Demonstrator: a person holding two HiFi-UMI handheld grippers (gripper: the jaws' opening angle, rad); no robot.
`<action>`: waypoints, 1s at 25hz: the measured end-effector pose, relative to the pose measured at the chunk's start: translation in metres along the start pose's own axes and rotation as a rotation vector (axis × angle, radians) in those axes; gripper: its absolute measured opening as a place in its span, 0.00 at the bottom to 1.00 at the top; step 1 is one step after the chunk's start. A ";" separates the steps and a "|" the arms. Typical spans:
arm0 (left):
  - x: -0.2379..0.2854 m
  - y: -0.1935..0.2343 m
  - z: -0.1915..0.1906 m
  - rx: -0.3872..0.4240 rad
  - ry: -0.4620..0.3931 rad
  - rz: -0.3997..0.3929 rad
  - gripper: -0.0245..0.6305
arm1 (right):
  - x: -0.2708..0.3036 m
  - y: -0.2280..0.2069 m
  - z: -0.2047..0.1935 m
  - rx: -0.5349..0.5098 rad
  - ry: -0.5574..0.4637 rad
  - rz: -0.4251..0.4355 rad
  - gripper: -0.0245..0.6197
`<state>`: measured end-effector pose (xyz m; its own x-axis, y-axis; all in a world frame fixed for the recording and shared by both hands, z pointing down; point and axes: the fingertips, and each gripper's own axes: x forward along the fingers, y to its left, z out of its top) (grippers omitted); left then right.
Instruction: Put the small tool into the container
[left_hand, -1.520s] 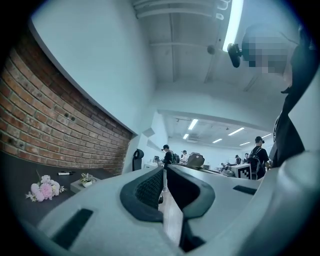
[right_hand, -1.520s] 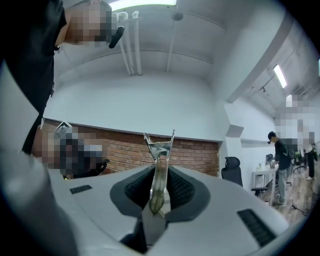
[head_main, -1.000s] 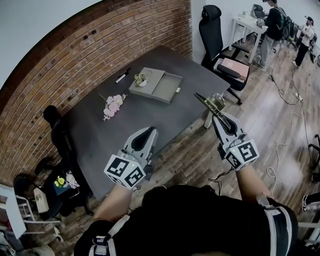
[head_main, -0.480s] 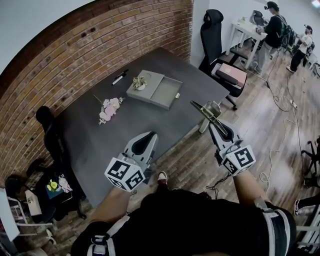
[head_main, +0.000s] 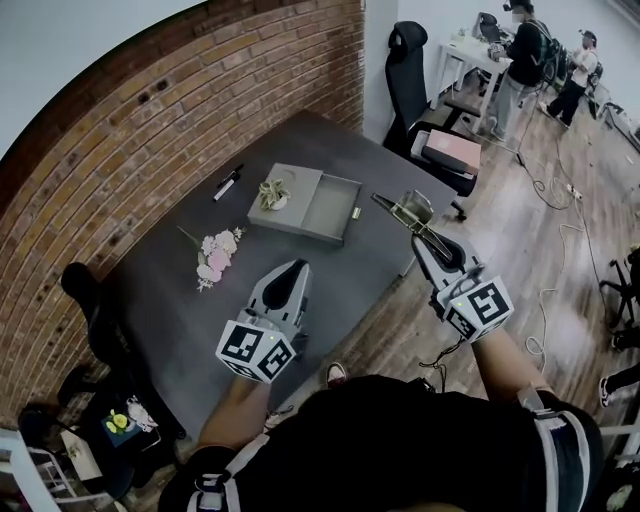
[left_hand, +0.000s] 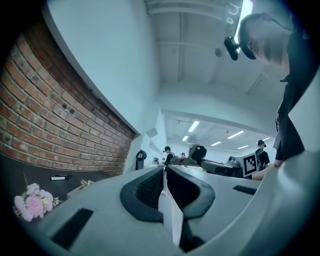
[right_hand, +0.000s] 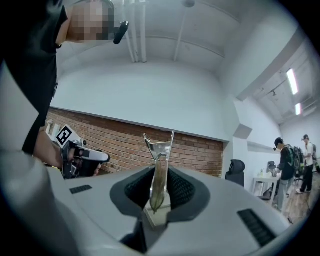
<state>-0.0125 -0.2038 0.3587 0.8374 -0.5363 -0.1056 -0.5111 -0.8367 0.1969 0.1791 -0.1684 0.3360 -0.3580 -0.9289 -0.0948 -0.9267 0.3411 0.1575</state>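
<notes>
Tool (head_main: 404, 209) pinched in right gripper (head_main: 428, 236), jaws half closed on it, at three o'clock of container (head_main: 330, 205). Left gripper (head_main: 296, 272) jaws together, nothing held. Carry steadily toward nine o'clock; release low inside.

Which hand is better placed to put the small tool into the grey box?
Right. The right gripper already clamps the small metal tool, and it is on the side nearer the open grey container. The left gripper is shut and empty.
</notes>
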 end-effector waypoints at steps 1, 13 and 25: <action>0.003 0.005 0.004 -0.008 -0.010 -0.008 0.07 | 0.006 -0.002 0.001 -0.001 -0.001 -0.006 0.13; 0.013 0.063 0.014 -0.014 -0.041 -0.033 0.05 | 0.073 -0.005 -0.010 -0.009 0.047 -0.015 0.13; 0.036 0.080 0.019 0.117 -0.009 0.055 0.05 | 0.117 -0.036 -0.023 0.005 0.045 0.062 0.13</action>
<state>-0.0265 -0.2922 0.3521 0.8058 -0.5825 -0.1067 -0.5760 -0.8128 0.0872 0.1737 -0.2924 0.3414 -0.4092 -0.9115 -0.0412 -0.9037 0.3986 0.1564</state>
